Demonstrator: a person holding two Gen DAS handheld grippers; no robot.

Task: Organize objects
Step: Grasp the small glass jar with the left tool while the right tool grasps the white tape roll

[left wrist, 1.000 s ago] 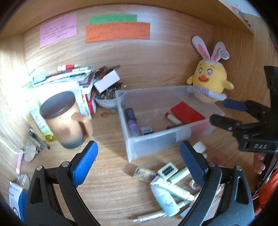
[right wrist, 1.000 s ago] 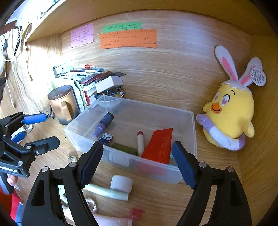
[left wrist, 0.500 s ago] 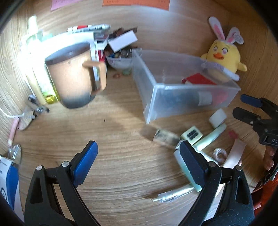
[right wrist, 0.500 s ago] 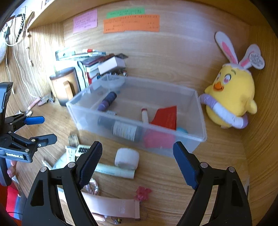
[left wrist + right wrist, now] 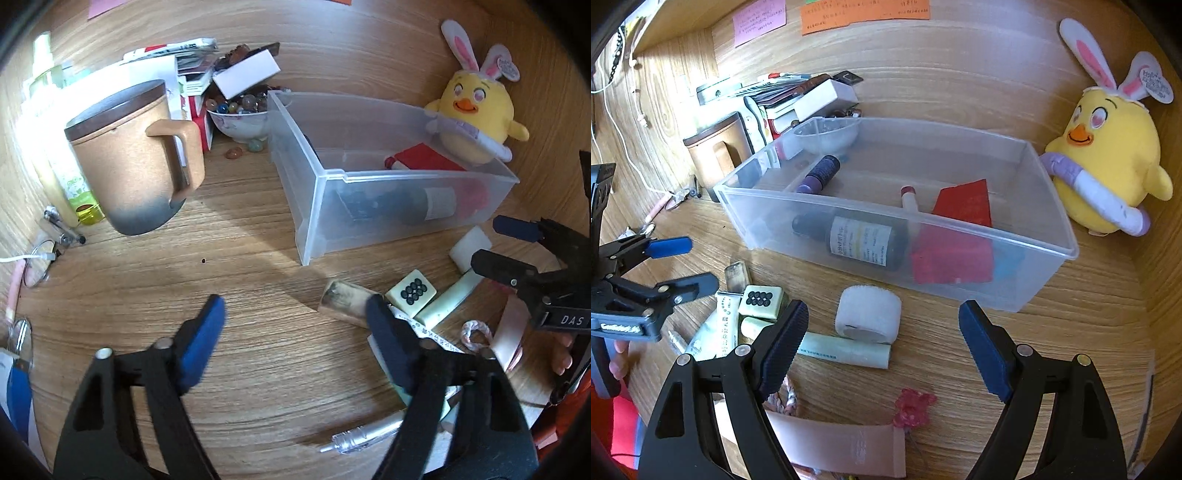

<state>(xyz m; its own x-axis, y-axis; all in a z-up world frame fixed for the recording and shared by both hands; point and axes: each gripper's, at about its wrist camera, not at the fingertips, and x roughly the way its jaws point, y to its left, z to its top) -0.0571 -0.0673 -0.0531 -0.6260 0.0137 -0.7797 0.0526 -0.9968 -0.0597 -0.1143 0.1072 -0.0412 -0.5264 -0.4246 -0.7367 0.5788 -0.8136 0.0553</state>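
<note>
Left wrist view is showing the left gripper (image 5: pixel 295 314) hanging over bare desk (image 5: pixel 258 369); its jaws have just been closing in, yet they are standing apart with nothing between them. Its right finger is covering part of a small metal tube (image 5: pixel 345 301) and the white tubes behind it, so how those lie is hard to read. A mahjong tile (image 5: pixel 410 290) is sitting just beside that finger. A clear pen (image 5: pixel 364 437) is running under the gripper's frame and is being cut off there. The mug (image 5: pixel 136 155) is blocking the books (image 5: pixel 192 74) behind it, and glare is washing out the left edge.

Right wrist view is showing the right gripper (image 5: pixel 882 336), jaws released and spread, grasping nothing. A white roll (image 5: pixel 868 317) is lying between its fingers, untouched, resting against a pale tube (image 5: pixel 846 352). The pink strap (image 5: pixel 846 446) is being cropped by the bottom edge, and a braided cord (image 5: pixel 785 400) is mostly hiding behind the left finger. A small pink item (image 5: pixel 914 406) is too blurred to identify.

The bin (image 5: pixel 1052 236) is sitting behind the loose items, near the plush chick (image 5: pixel 1108 158). Its frosted wall is veiling a dark bottle (image 5: pixel 860 243), a red packet (image 5: pixel 964 203) and something blue.
</note>
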